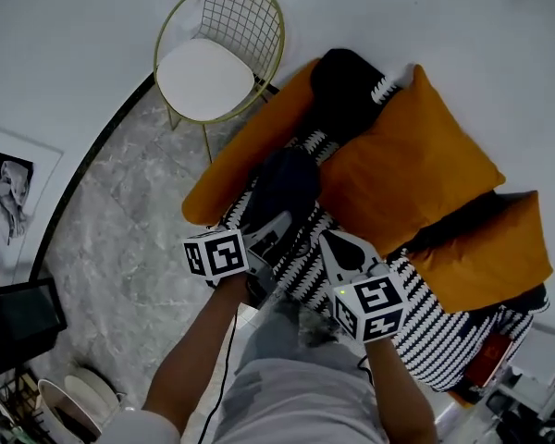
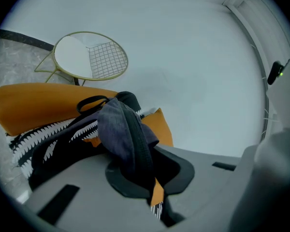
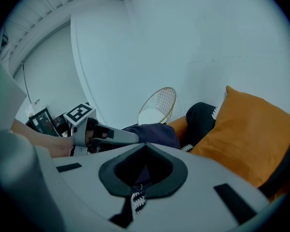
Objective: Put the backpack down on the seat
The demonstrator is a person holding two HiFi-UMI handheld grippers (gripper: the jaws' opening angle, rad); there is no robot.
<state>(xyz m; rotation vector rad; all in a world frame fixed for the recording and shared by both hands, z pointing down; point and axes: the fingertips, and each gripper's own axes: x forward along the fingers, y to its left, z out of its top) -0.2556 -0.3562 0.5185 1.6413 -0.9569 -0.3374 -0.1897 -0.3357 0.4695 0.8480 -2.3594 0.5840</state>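
A dark navy backpack (image 1: 287, 188) sits low over the sofa seat, whose black-and-white zigzag throw (image 1: 425, 331) shows beside it. My left gripper (image 1: 273, 229) is shut on it; in the left gripper view the backpack's fabric and zip (image 2: 118, 129) bunch between the closed left gripper (image 2: 135, 163). My right gripper (image 1: 338, 248) is at the backpack's right edge. In the right gripper view the right gripper (image 3: 145, 149) has its jaws together with a fold of dark fabric in the hollow between them, and the backpack (image 3: 154, 133) lies just beyond.
Orange cushions (image 1: 407, 169) and a black cushion (image 1: 347, 86) lean at the sofa's back, with an orange bolster (image 1: 250, 146) along its left. A gold wire chair (image 1: 213, 63) stands on the marble floor. A dark box (image 1: 18, 317) and bowls (image 1: 74, 396) sit at the lower left.
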